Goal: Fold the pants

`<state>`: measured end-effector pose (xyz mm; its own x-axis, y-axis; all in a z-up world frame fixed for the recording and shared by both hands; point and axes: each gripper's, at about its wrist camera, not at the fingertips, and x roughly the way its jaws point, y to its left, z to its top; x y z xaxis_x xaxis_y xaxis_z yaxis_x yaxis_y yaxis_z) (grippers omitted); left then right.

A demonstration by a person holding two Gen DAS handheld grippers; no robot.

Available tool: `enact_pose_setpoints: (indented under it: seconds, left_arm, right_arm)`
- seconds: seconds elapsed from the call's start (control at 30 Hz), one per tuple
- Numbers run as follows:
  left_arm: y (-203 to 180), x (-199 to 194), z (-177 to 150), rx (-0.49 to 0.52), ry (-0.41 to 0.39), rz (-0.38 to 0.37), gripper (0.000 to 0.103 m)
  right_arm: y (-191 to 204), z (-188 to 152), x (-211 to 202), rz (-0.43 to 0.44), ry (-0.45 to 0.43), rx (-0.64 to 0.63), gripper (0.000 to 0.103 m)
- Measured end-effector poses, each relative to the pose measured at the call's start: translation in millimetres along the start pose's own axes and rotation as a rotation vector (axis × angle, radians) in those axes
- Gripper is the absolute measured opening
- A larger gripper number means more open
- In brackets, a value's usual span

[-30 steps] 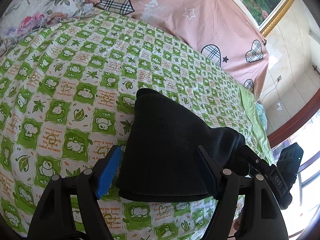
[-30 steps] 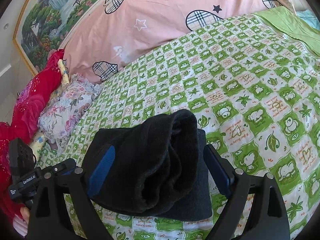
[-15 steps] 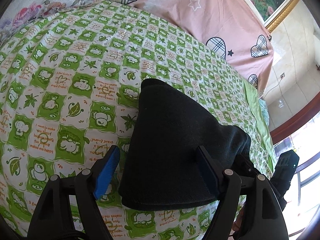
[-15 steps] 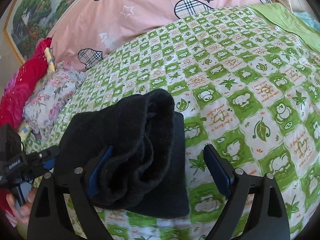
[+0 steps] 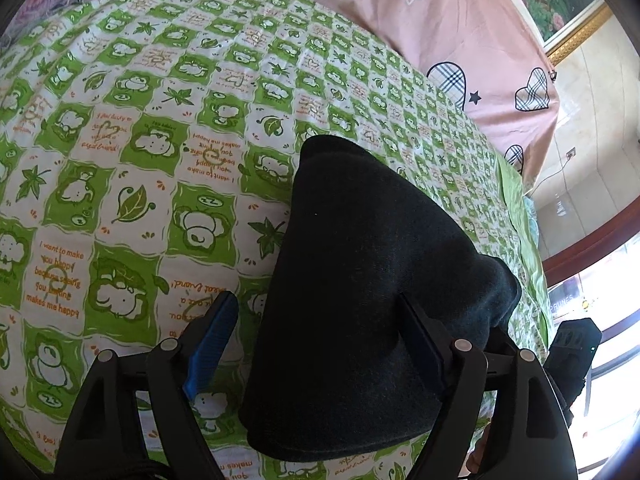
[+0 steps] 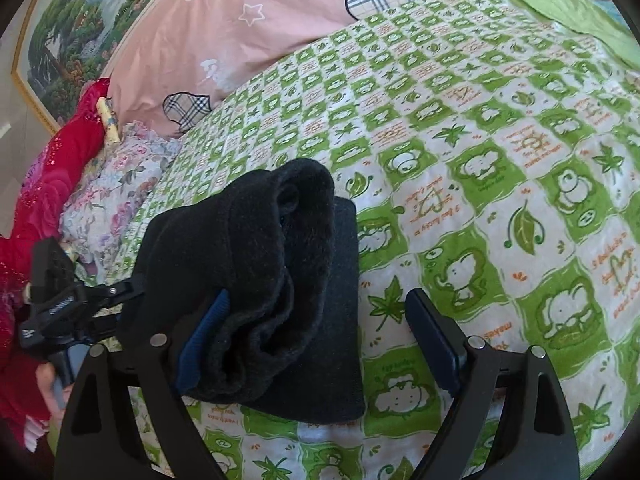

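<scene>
Lying folded on the bed (image 5: 132,128), near its front edge: black pants (image 5: 360,280), a thick compact bundle. In the left wrist view, long axis running from the near edge away toward the pink quilt (image 5: 420,28), the bundle tapering to a rounded far corner. In the right wrist view (image 6: 256,264), showing a fuzzy rolled layer stacked on a flatter folded layer, the open rolled end facing the camera.

Straddling the near end of the pants: left gripper (image 5: 320,344), jaws opening, the left blue pad clear of the cloth, the right finger lying against or under the fabric's side, not pinching. Right gripper (image 6: 316,340) closing slightly yet wide, the left pad beside the rolled layer, the right pad well apart from the cloth over bare sheet; nothing clamped.

Reading on the green-and-white checked sheet (image 6: 520,160), in orange script: "I want to make you happy because seeing you smiling makes me happy", repeated upside down in other squares. Small white lettering on the other gripper's body in the right wrist view, too small to read.

Sitting beyond: a floral pillow (image 6: 116,184), red fabric (image 6: 52,172), a framed landscape picture (image 6: 76,28).
</scene>
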<state>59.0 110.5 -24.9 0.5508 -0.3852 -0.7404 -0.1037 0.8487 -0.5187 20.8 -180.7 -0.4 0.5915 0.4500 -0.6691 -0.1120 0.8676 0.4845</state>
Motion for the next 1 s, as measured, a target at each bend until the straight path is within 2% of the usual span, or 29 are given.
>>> enact_pose_setpoints:
  seconds: [0.2, 0.4, 0.6, 0.83, 1.0]
  left_arm:
    - [-4.0, 6.0, 0.6, 0.037, 0.003, 0.026, 0.082]
    - [-8.6, 9.9, 1.8, 0.063, 0.017, 0.030, 0.075]
    - [-17.8, 12.3, 3.0, 0.104, 0.018, 0.030, 0.060]
    - [-22.6, -1.9, -1.0, 0.115, -0.028, 0.011, 0.037]
    - [-25.8, -18.1, -3.8, 0.107, -0.060, 0.010, 0.033]
  right_arm:
    - [-1.0, -1.0, 3.2, 0.045, 0.012, 0.012, 0.081]
    - [-1.2, -0.5, 7.9, 0.101, 0.033, 0.026, 0.073]
    - [-3.3, -1.7, 9.7, 0.154, 0.040, 0.051, 0.065]
    - [6.9, -2.0, -0.2, 0.179, 0.003, 0.030, 0.053]
    - [24.3, 4.8, -10.0, 0.189, -0.036, -0.025, 0.049]
